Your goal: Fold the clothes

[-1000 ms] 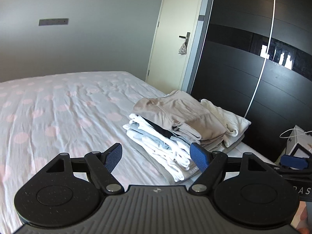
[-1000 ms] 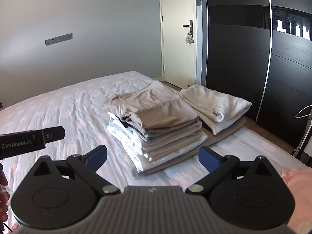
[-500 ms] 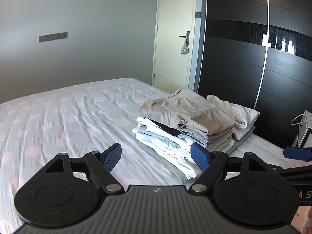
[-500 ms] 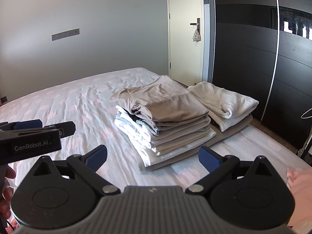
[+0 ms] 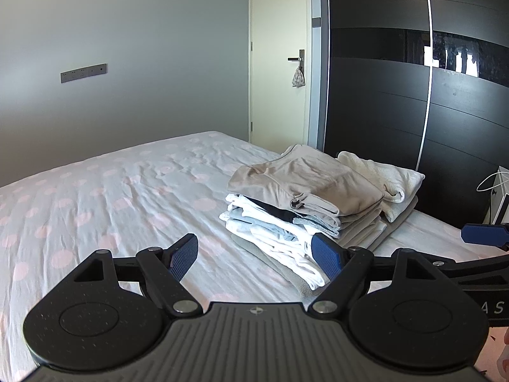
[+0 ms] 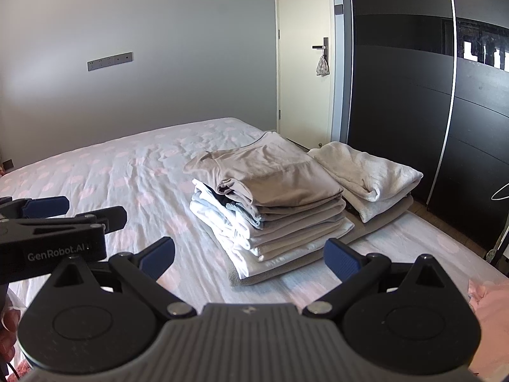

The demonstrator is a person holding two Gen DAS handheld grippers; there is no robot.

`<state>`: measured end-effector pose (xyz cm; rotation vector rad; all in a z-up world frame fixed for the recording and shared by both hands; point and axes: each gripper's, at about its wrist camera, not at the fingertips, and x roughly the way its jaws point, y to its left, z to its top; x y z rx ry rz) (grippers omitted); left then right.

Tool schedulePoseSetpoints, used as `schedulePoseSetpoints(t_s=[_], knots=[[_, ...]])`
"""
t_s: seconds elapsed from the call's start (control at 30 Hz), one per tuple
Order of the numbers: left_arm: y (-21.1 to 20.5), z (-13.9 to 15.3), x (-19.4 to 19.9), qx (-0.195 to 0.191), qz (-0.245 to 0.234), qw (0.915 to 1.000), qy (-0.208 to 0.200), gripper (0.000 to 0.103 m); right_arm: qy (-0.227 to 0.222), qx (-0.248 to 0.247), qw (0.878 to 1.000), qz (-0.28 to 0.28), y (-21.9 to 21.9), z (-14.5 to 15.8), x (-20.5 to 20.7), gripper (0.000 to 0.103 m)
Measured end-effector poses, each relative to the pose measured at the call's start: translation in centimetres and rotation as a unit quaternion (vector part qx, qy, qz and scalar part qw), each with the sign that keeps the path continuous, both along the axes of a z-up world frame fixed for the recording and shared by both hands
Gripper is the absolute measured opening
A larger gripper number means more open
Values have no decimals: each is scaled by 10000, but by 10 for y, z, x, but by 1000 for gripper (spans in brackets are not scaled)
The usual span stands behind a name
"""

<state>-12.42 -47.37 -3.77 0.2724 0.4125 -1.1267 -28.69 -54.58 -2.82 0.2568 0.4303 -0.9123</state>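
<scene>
A stack (image 5: 299,203) of folded clothes sits on the bed (image 5: 105,197), toward its right side, with a beige garment on top and white and pale blue pieces under it. Just beside the stack, touching it on the far right, lies a folded cream towel (image 6: 366,172) on a grey one. Behind stand a closed door (image 5: 280,63) with a small pouch (image 5: 298,78) hanging from its handle, a dark wardrobe (image 6: 413,95) and a wall with a switch plate (image 6: 109,60). The left claw (image 5: 256,254) hangs open and empty above the sheet, near the stack's front corner; the right claw (image 6: 249,254) is also spread wide with nothing between its pads, the stack straight ahead. Each claw's body blocks the near strip of bed. A pink cloth (image 6: 490,318) is cut off at the right wrist view's lower right edge, and a fingertip barely shows at its lower left. A white bag by the wardrobe is half hidden. Compared with a second ago, the left view has levelled out from a tilt, while the stack lies unchanged.
</scene>
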Motion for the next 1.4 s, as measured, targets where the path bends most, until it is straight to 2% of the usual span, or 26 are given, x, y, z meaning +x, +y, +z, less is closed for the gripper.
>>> schedulePoseSetpoints(t_s=[1.4], knots=[[0, 8, 2, 71, 77, 9999, 114, 78, -118, -292, 9995, -56, 8, 6, -2, 101]])
